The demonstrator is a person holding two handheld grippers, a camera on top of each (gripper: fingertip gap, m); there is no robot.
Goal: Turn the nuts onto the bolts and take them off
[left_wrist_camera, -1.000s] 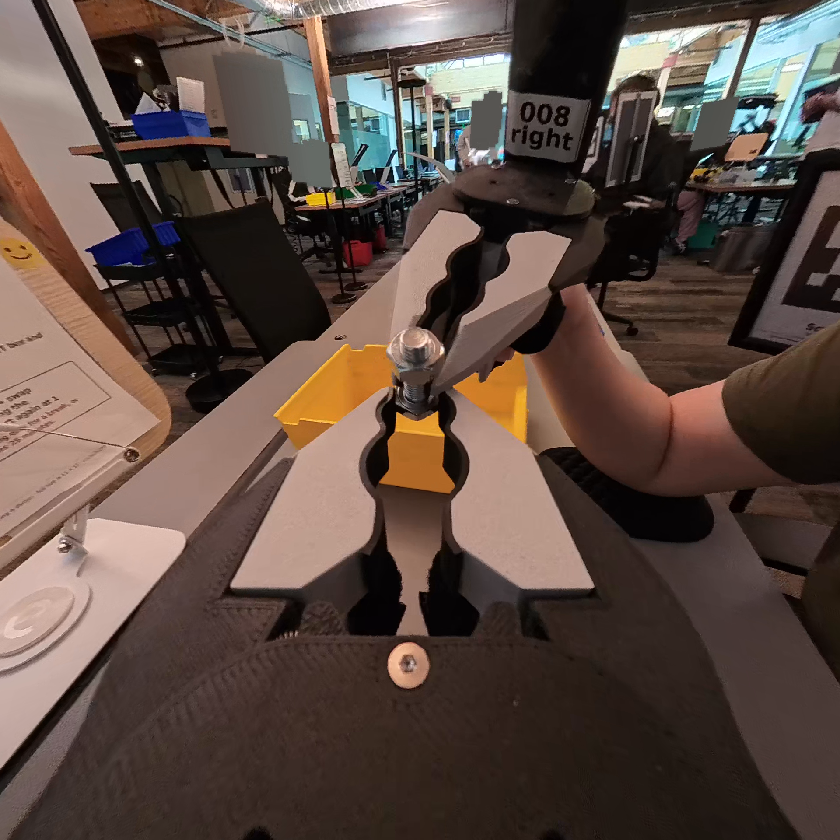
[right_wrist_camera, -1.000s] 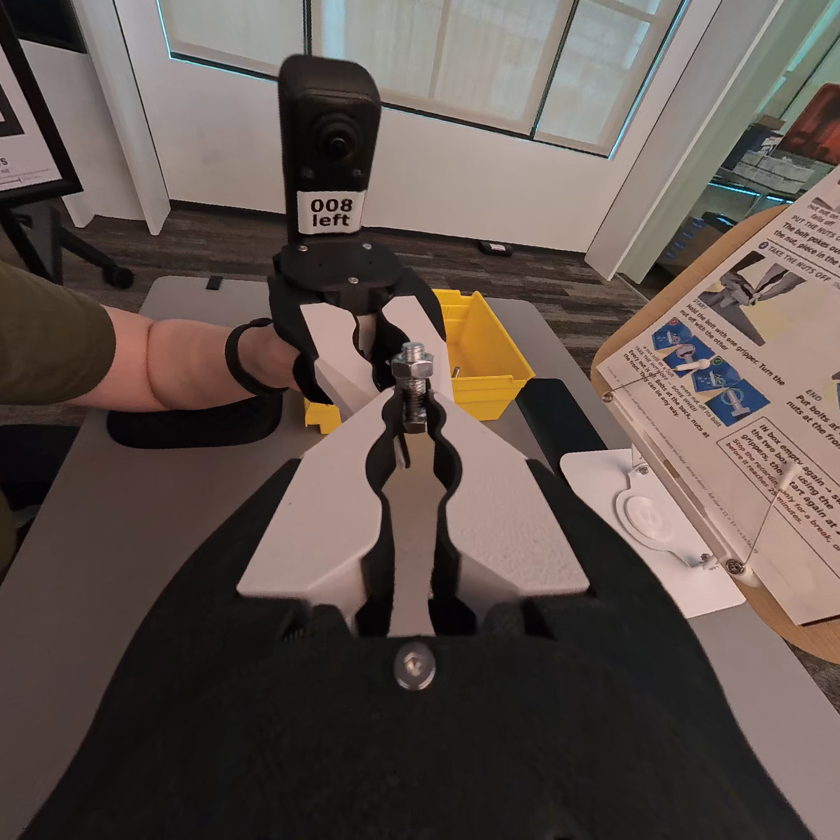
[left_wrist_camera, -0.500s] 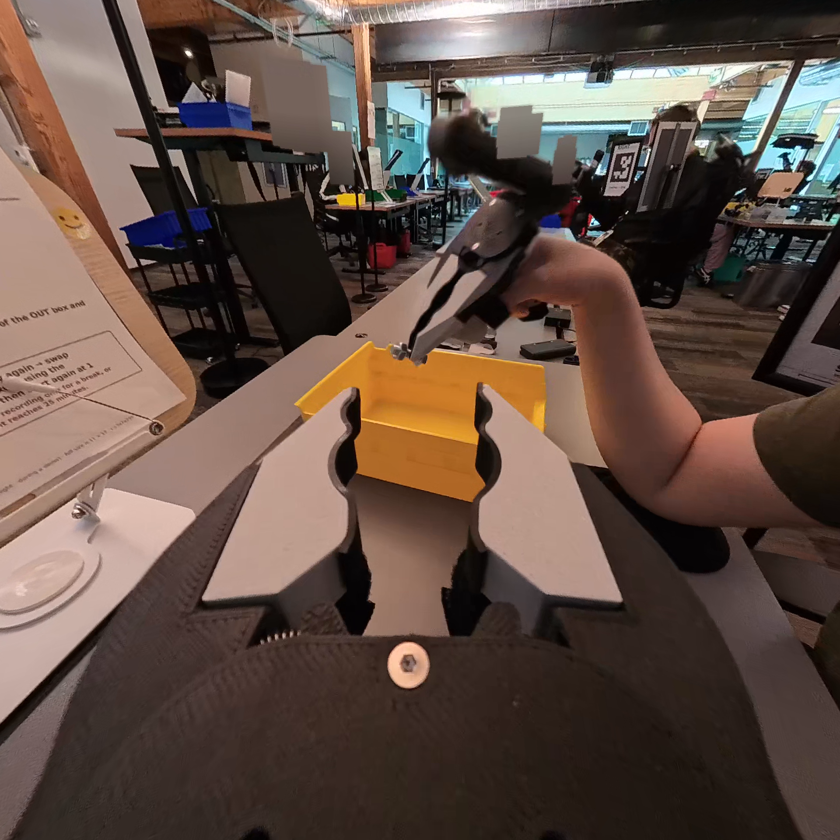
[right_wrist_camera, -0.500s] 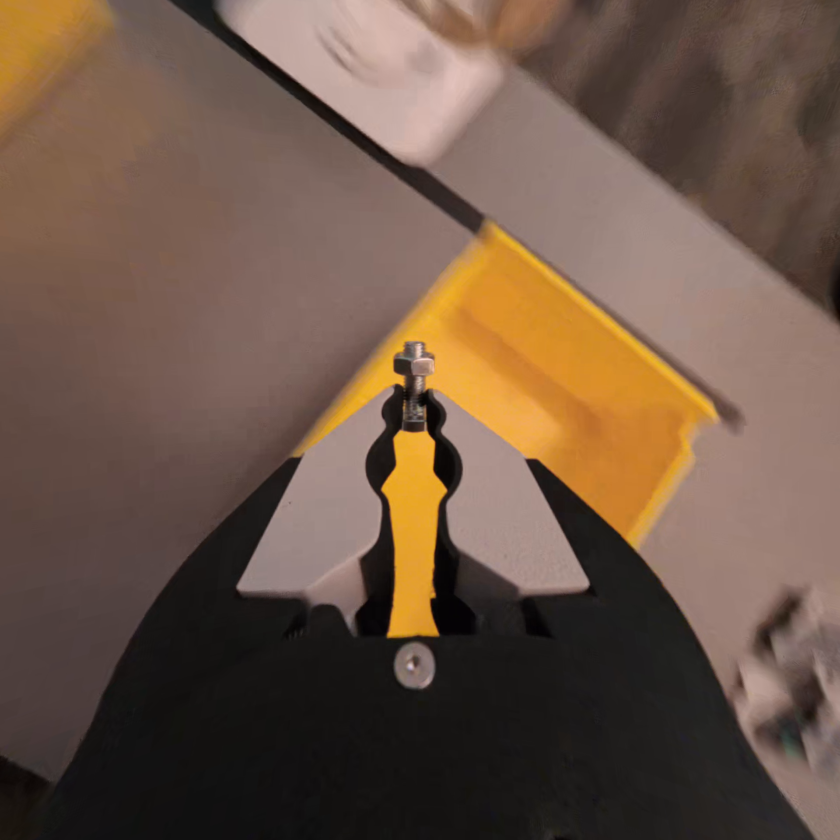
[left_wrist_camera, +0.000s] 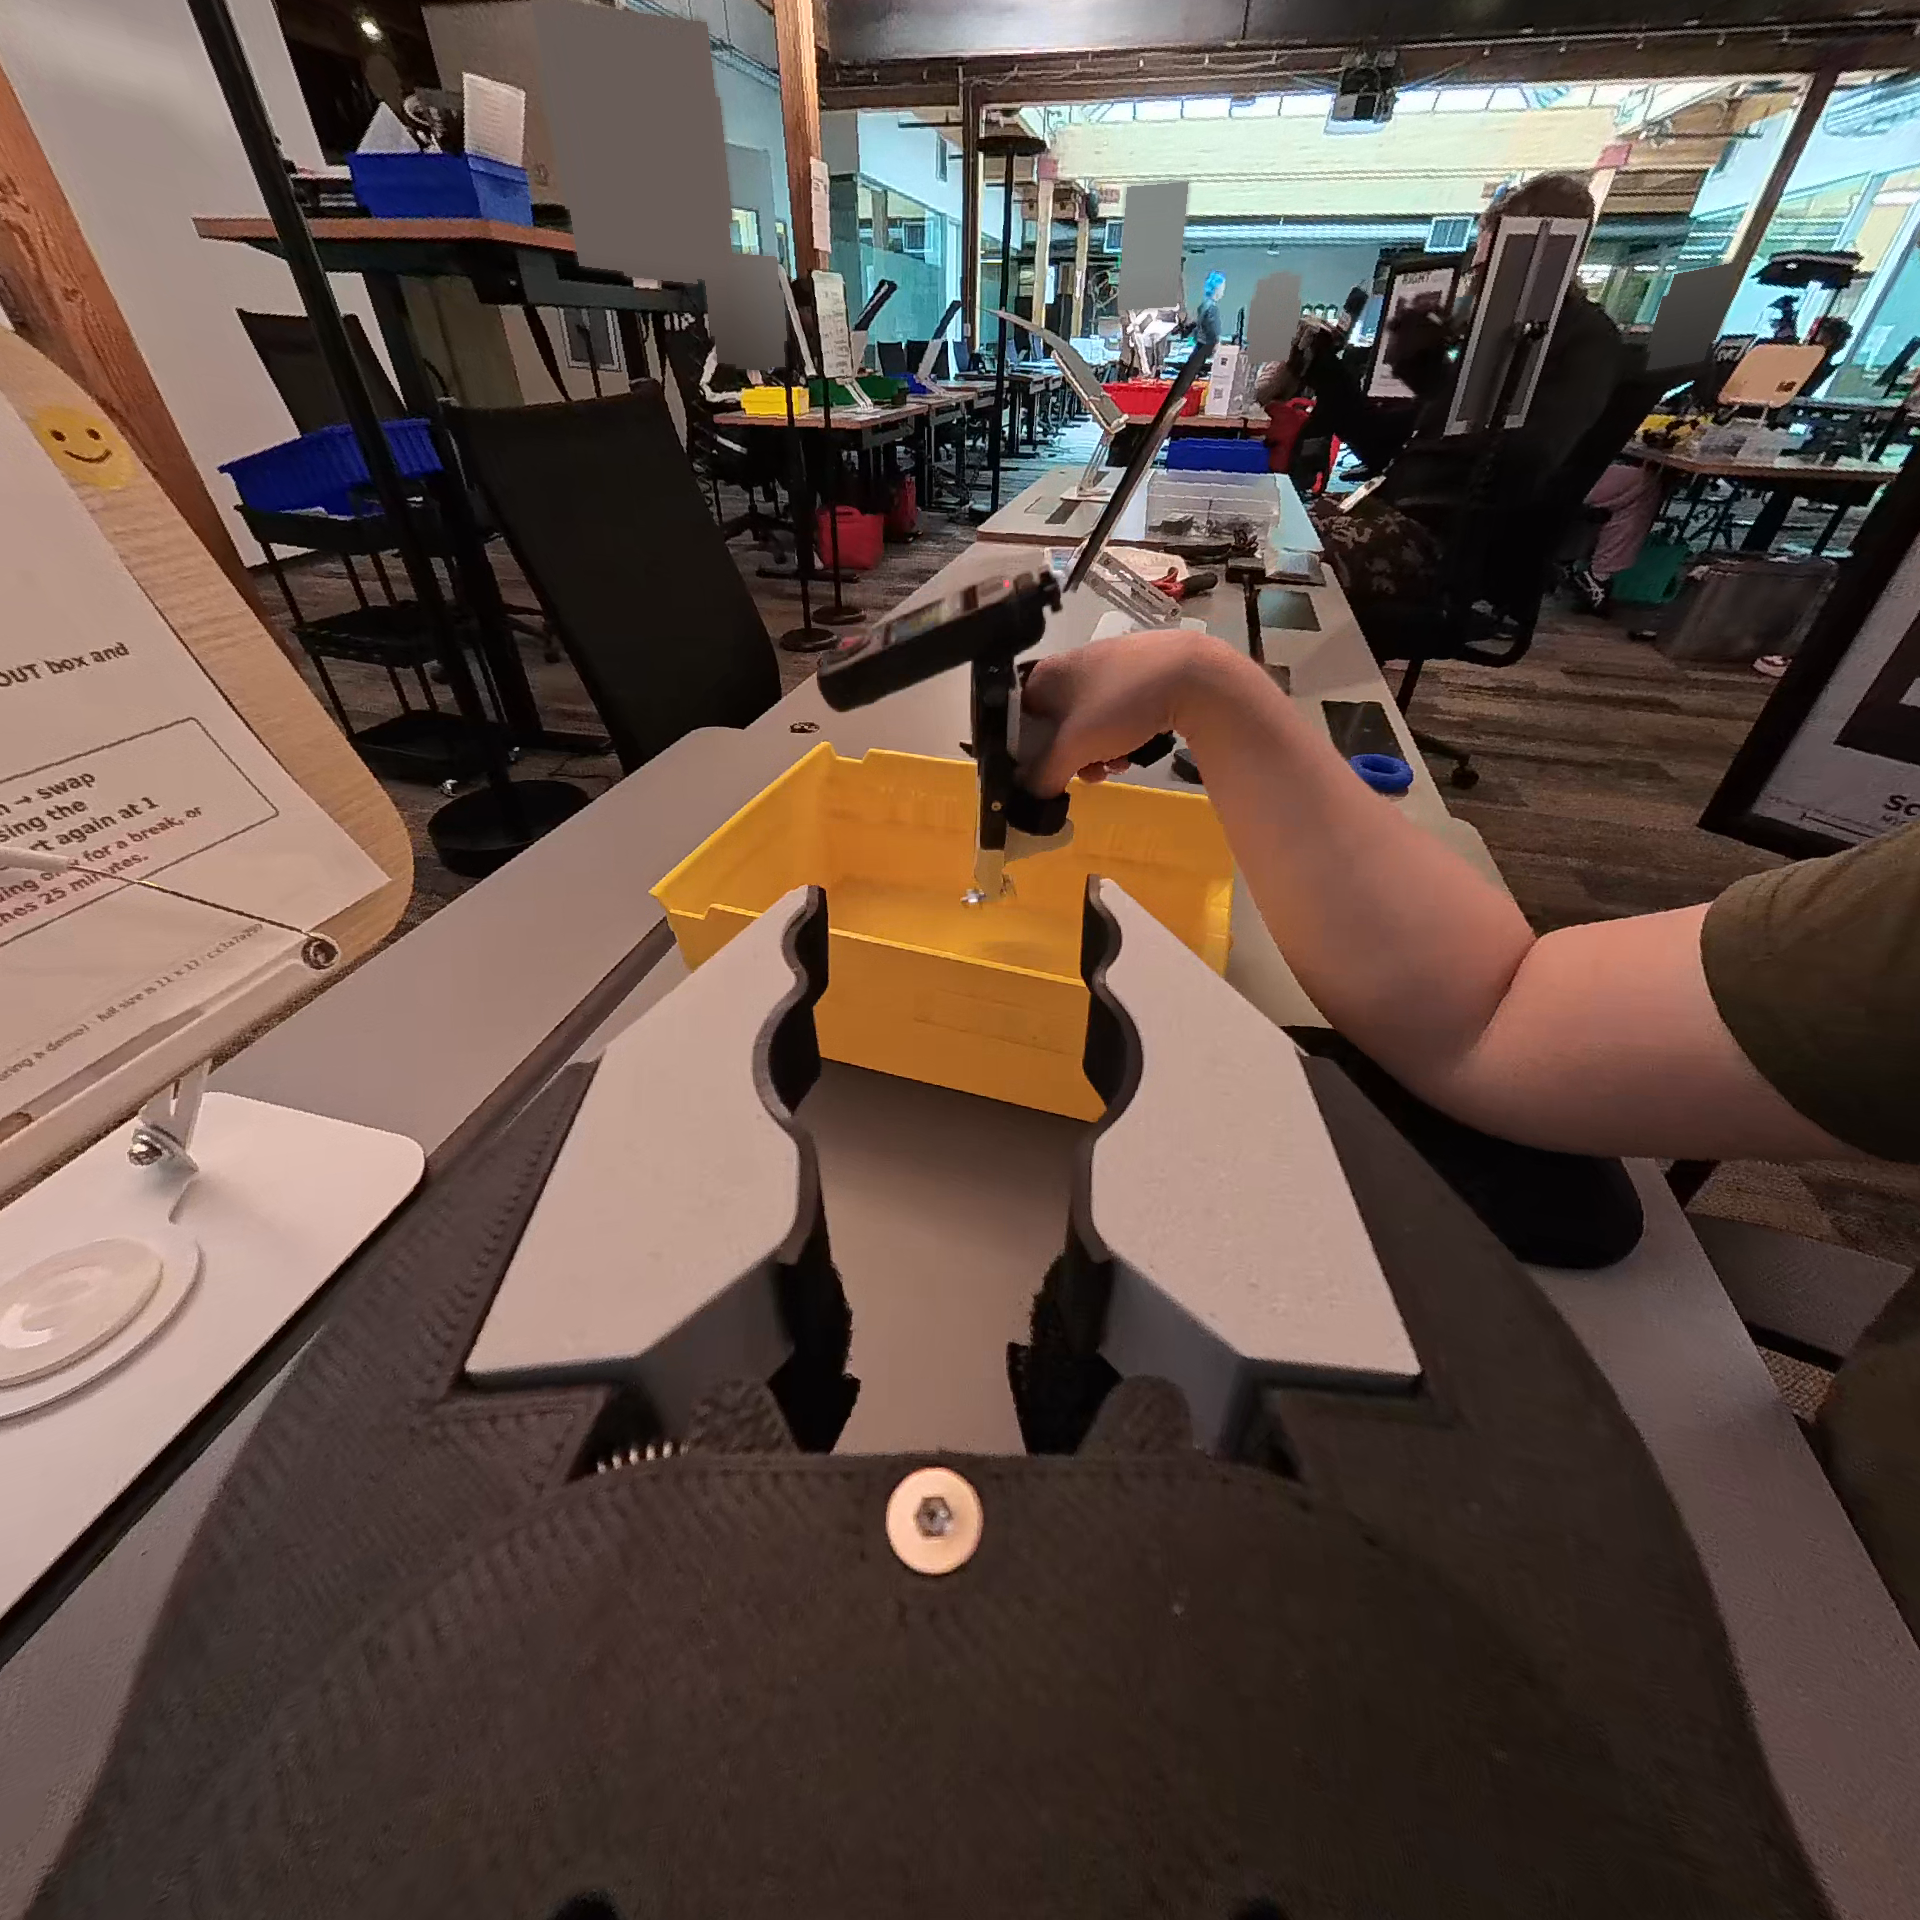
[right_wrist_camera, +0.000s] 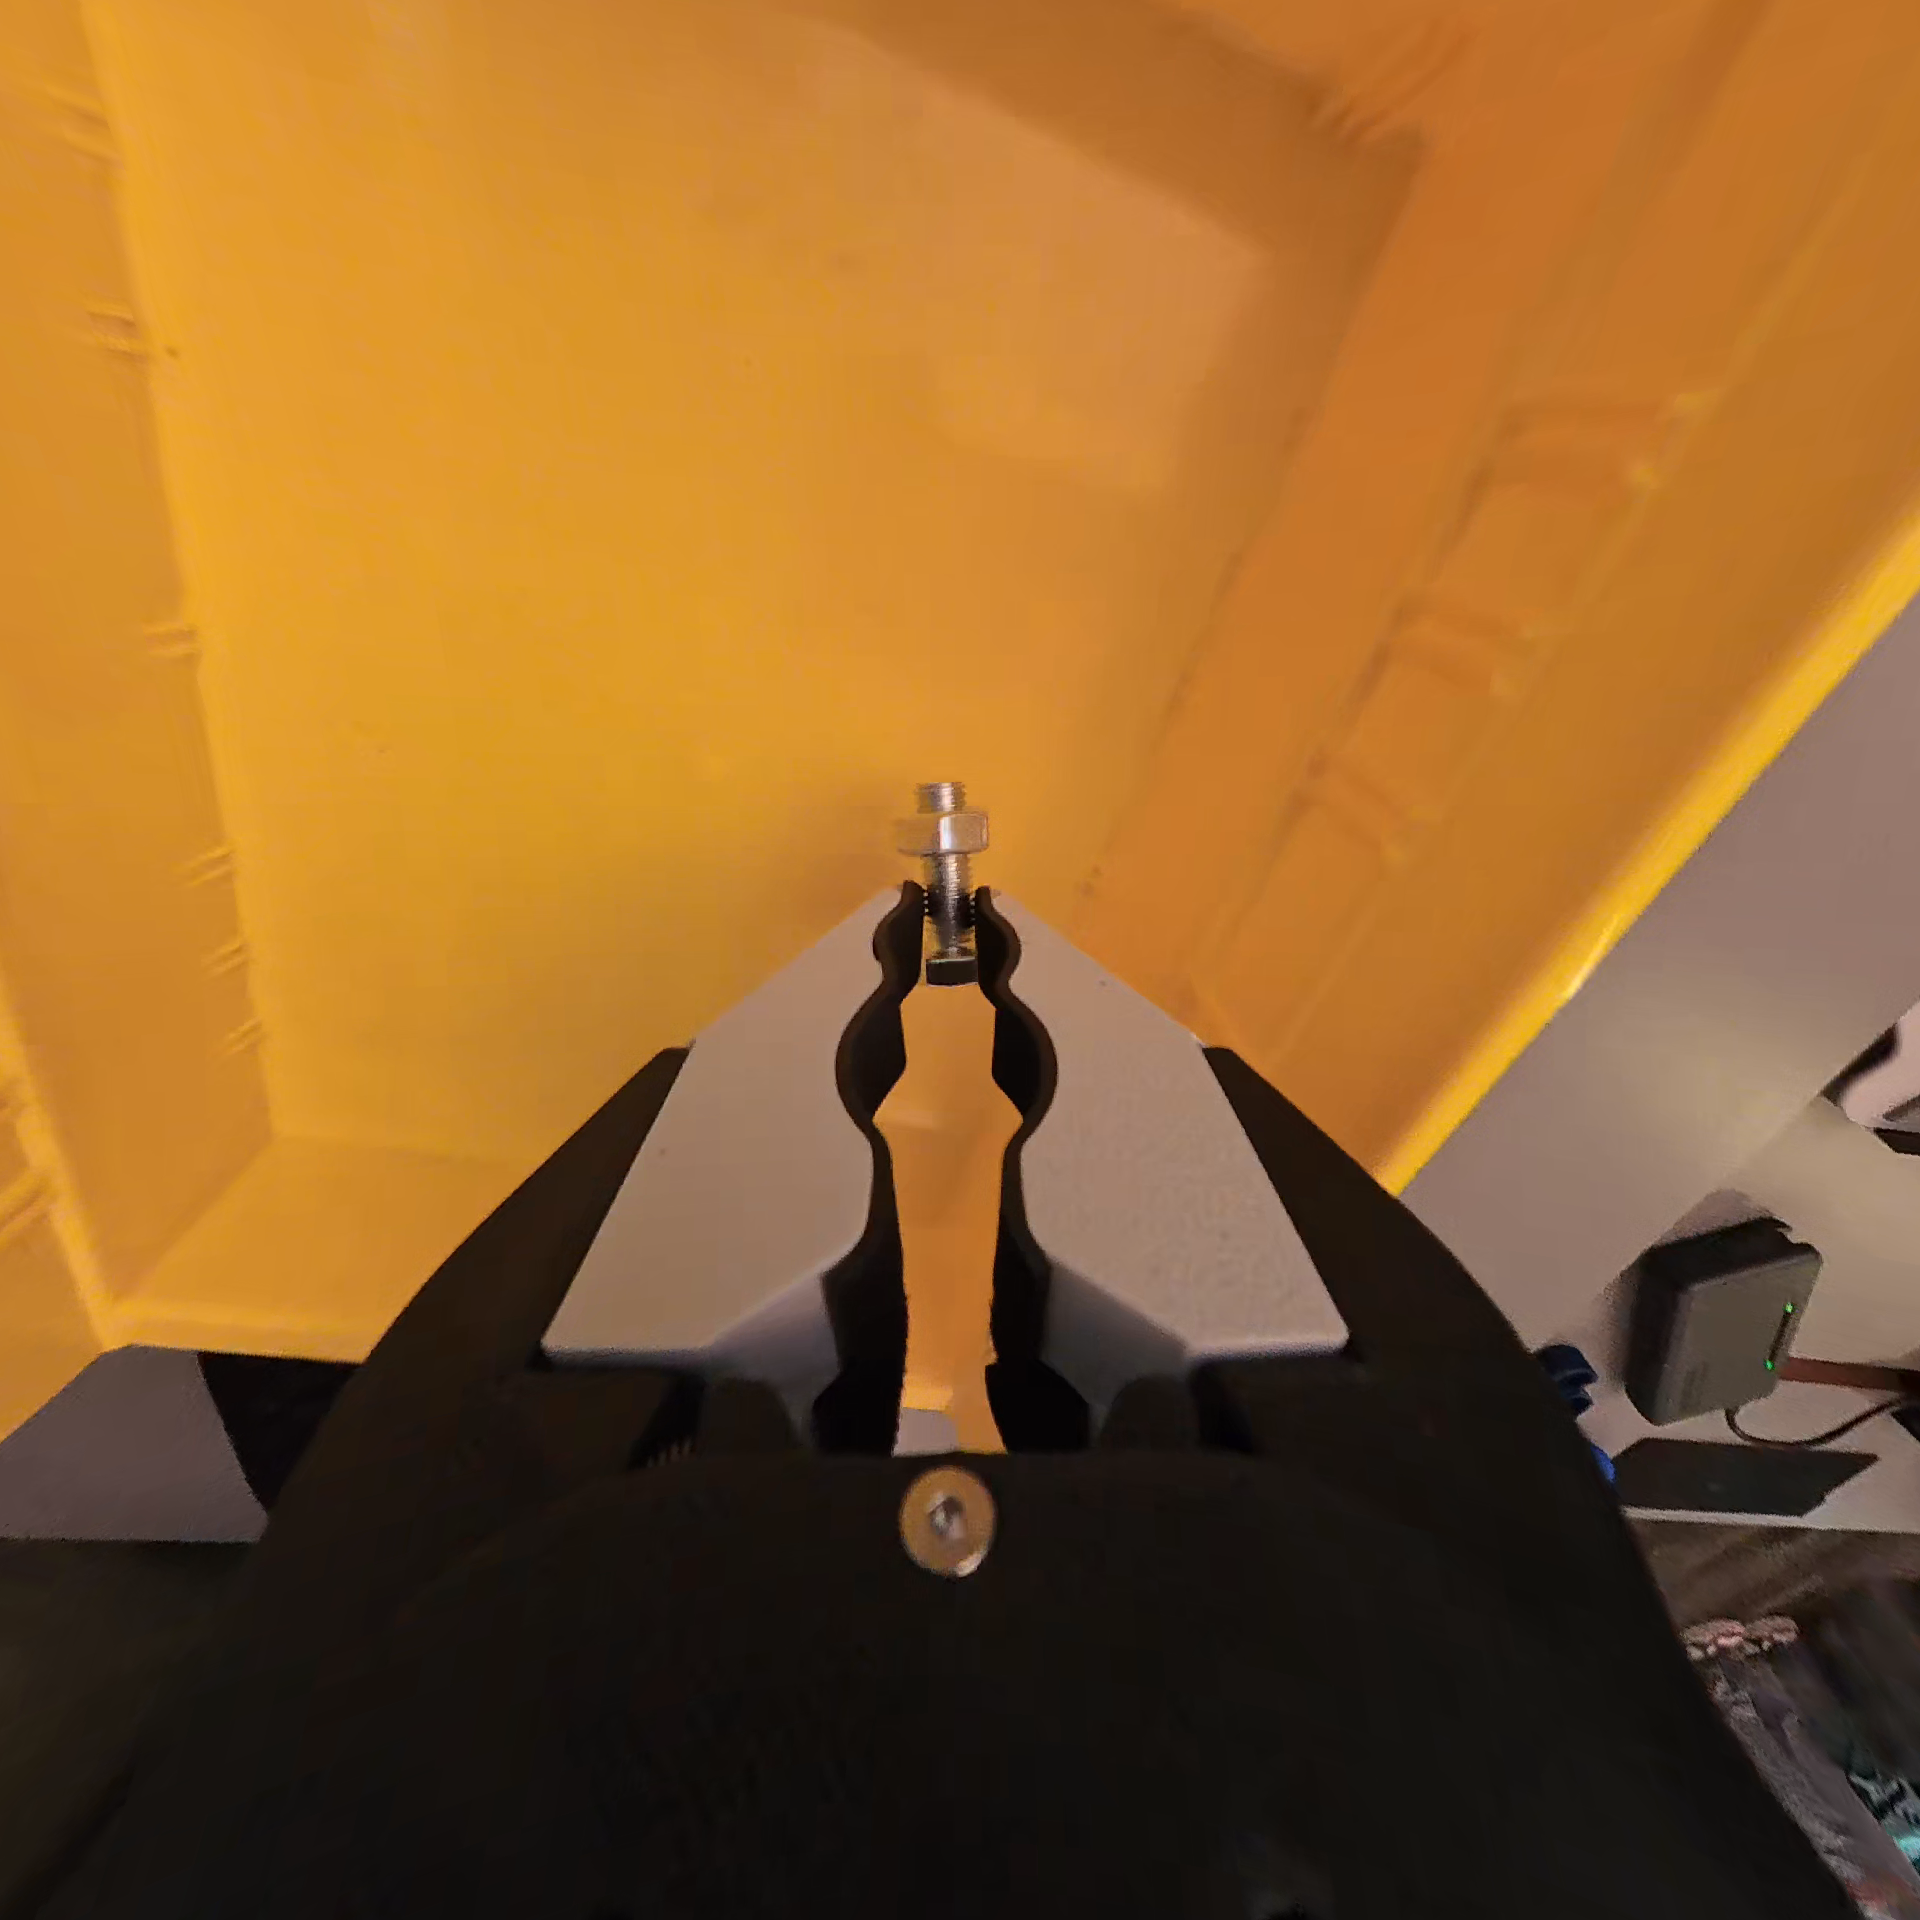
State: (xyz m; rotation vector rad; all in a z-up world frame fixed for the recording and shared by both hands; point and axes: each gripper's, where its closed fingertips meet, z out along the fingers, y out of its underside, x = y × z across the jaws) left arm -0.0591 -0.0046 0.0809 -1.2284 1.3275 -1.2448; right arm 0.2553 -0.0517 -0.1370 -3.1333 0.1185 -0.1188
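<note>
Right wrist view: a small silver bolt [right_wrist_camera: 948, 902] with a hex nut [right_wrist_camera: 943, 833] threaded near its tip, 1 short stub of thread poking past the nut. Shiny metal, fine ridged thread, dark head tucked behind the fingertips. Clamped by the shank at the very tips of the right gripper [right_wrist_camera: 948, 909], pale flat fingers [right_wrist_camera: 1101, 1132] with wavy black inner edges closed tight on it. Held inside the yellow bin [right_wrist_camera: 665, 499], just above its smooth plastic floor, nut end pointing at the floor. Bin walls ribbed and molded, glossy; rim bright along the right.

Left wrist view: same right gripper [left_wrist_camera: 992, 883] seen reaching down into the bin [left_wrist_camera: 935, 997] from above, bolt [left_wrist_camera: 975, 897] a tiny glint at its tip above the bin floor. Left gripper [left_wrist_camera: 948, 935] held short of the bin's near wall, 2 grey fingers [left_wrist_camera: 665, 1174] spread wide apart, nothing between them, black textured body below. Bin resting on a grey table [left_wrist_camera: 447, 1018].
</note>
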